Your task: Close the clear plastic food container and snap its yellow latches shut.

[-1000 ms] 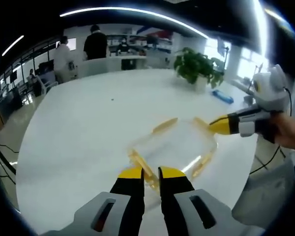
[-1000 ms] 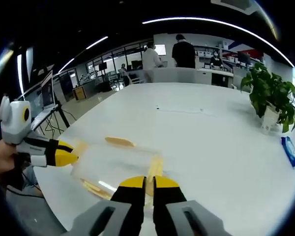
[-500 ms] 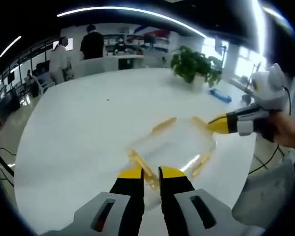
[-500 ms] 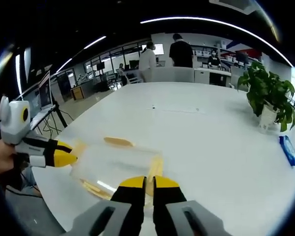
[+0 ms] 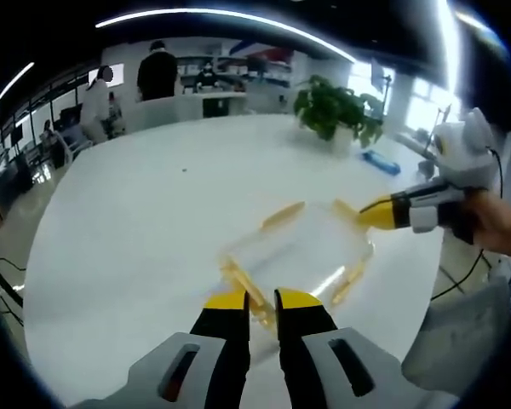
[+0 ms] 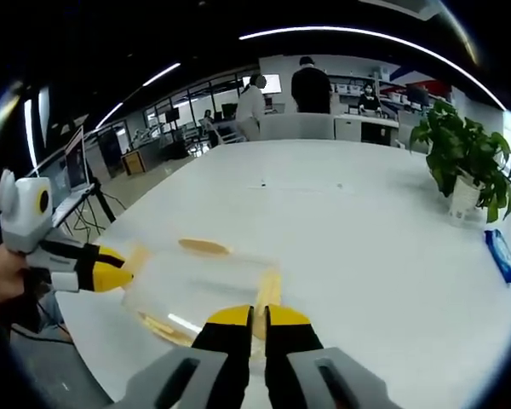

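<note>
A clear plastic food container point(image 5: 298, 251) point(image 6: 200, 285) lies on the white table point(image 5: 136, 213) point(image 6: 349, 221) with its lid on. Its yellow latches stick out flat from the sides. My left gripper point(image 5: 261, 302) is shut, its tips over the near latch point(image 5: 241, 281). My right gripper point(image 6: 259, 317) is shut over the opposite latch point(image 6: 269, 288). In the left gripper view the right gripper point(image 5: 376, 215) touches the far latch point(image 5: 349, 210). In the right gripper view the left gripper point(image 6: 112, 273) sits at the latch point(image 6: 139, 256) on the left end. Whether the tips press the latches I cannot tell.
A potted plant point(image 5: 336, 111) point(image 6: 468, 153) and a blue pack point(image 5: 381, 164) point(image 6: 501, 258) stand at the table's far side. People point(image 5: 157, 72) stand at a counter behind. A laptop on a stand point(image 6: 78, 158) is off the table. The table edge runs close beside the container.
</note>
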Action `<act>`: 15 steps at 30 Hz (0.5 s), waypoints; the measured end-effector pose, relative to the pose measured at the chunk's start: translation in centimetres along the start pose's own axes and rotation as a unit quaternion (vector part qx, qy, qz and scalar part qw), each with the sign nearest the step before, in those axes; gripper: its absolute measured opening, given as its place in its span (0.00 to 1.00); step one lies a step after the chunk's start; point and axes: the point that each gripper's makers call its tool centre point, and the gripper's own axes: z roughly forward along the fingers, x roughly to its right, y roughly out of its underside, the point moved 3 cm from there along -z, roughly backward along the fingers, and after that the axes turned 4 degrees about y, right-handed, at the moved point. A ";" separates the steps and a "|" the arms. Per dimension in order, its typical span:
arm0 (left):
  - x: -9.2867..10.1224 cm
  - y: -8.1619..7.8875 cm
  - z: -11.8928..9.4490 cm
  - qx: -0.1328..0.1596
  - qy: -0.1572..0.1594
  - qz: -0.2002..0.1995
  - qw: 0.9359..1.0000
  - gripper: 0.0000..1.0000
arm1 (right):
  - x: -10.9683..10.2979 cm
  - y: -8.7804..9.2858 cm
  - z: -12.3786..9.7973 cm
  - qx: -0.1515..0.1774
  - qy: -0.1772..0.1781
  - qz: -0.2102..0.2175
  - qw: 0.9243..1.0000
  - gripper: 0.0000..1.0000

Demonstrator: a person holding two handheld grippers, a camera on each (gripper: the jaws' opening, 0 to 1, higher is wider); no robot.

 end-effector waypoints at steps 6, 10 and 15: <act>0.0 0.2 0.2 -0.004 0.001 -0.003 1.000 0.08 | 0.1 0.2 0.1 -0.005 -0.001 -0.003 1.000 0.00; -0.1 0.3 0.3 -0.004 0.000 -0.008 1.000 0.08 | 0.1 0.2 0.3 -0.006 -0.002 -0.003 1.000 0.00; -0.2 0.4 0.4 -0.006 0.001 -0.010 1.000 0.08 | 0.1 0.1 0.4 -0.008 -0.001 -0.002 1.000 0.00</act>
